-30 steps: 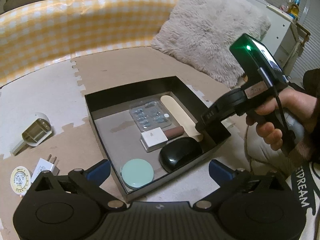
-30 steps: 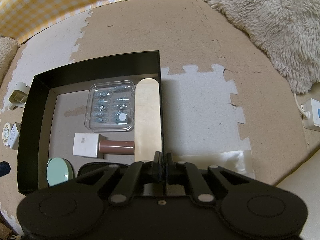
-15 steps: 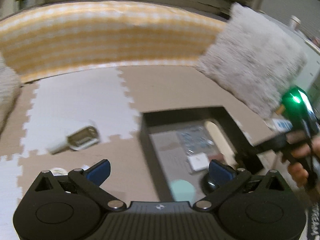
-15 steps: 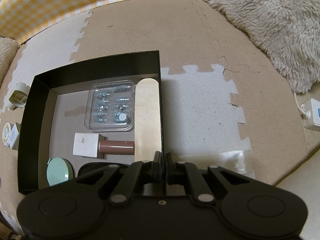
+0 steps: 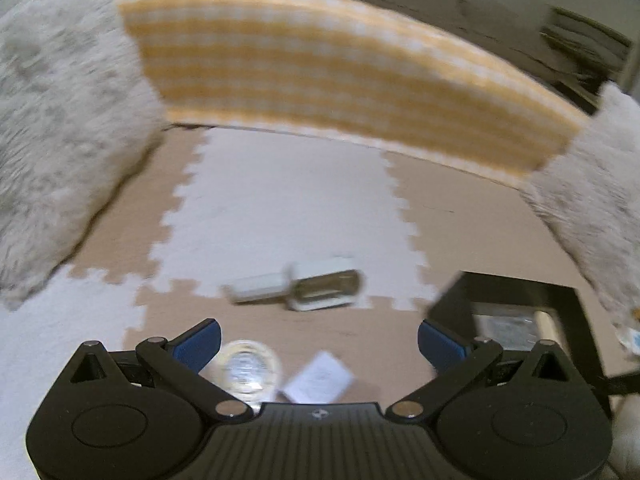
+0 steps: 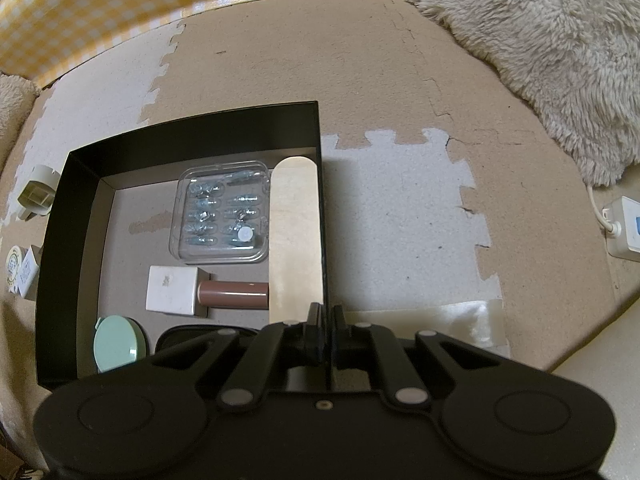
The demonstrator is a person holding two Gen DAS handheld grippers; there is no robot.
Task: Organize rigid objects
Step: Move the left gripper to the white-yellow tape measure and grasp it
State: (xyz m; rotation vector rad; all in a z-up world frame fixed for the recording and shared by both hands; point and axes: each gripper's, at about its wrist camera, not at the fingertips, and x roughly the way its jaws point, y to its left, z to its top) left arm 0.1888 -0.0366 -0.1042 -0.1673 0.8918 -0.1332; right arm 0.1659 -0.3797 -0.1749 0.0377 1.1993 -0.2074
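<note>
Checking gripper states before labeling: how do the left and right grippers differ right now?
Opening: the left gripper has its blue-padded fingers spread wide with nothing between them; the right gripper is shut, fingers pinching the right wall of the black box.
Aim: the left looks over loose items on the foam mat; the right looks down into the box.
Shared: same black two-finger build.

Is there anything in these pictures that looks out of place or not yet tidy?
Yes. Three things lie loose on the floor mat outside the black box: a white bottle on its side, a round tape roll and a small white plug. Nothing looks spilled or broken.
</note>
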